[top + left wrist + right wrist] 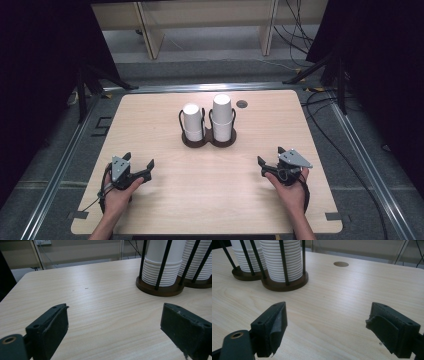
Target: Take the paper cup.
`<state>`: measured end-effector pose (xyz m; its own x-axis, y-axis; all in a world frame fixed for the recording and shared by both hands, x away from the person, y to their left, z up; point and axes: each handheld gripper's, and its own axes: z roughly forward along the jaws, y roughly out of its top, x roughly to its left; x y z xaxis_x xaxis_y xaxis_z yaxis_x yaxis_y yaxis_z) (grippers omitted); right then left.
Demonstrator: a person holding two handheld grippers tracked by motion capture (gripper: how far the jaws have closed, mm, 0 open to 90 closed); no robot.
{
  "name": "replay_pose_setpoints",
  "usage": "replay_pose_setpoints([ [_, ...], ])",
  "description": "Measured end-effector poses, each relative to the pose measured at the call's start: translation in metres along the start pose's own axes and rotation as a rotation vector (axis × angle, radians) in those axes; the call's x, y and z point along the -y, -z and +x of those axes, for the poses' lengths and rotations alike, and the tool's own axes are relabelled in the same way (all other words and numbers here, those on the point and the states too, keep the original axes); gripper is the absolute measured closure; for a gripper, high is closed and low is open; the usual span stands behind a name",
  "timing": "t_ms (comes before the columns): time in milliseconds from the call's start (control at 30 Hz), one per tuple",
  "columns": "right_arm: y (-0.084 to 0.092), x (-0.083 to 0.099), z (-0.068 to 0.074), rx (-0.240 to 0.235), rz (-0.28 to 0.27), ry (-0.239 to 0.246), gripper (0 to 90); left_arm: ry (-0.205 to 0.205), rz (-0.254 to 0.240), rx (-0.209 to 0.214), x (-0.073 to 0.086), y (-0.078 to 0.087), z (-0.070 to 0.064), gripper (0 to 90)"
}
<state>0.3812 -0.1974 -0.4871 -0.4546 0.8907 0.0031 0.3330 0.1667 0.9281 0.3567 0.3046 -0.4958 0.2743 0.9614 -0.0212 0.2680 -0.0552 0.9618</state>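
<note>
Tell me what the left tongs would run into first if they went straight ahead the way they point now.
Probably nothing: the left tongs are open and empty, and bare table runs ahead to the far edge. The cup holder and its left cup stack stand just right of that line; depth is unclear, so the right jaw might graze the base.

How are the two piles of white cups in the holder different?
The right cup stack rises taller than the left cup stack. The left stack sits in the holder's left ring, the right stack in its right ring, nearer the round hole in the table. Both are white, upside down, and caged by black rods.
</note>
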Motion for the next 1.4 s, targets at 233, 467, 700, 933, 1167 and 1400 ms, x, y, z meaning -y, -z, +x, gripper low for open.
replay_pose_setpoints([
  [233,0.001,-0.004,0.003,0.003,-0.032,-0.001,15.7,-0.006,-0.009,0.037,-0.005,-0.005,-0.003,7.6],
  [467,-0.006,-0.022,0.018,-0.052,-0.060,0.048,16.1,-0.018,-0.018,0.119,-0.022,-0.024,-0.018,7.9],
  [700,-0.012,-0.041,0.036,-0.100,-0.092,0.028,16.4,-0.054,-0.006,0.195,-0.034,-0.048,-0.036,7.9],
  [933,-0.033,-0.071,0.064,-0.189,-0.146,0.068,18.1,-0.085,0.018,0.262,-0.046,-0.075,-0.054,8.0],
  [1167,-0.045,-0.092,0.083,-0.240,-0.163,0.099,19.4,-0.070,0.018,0.282,-0.056,-0.095,-0.056,8.0],
  [1400,-0.063,-0.118,0.104,-0.269,-0.194,0.150,22.9,-0.052,0.040,0.316,-0.062,-0.119,-0.059,9.5],
])
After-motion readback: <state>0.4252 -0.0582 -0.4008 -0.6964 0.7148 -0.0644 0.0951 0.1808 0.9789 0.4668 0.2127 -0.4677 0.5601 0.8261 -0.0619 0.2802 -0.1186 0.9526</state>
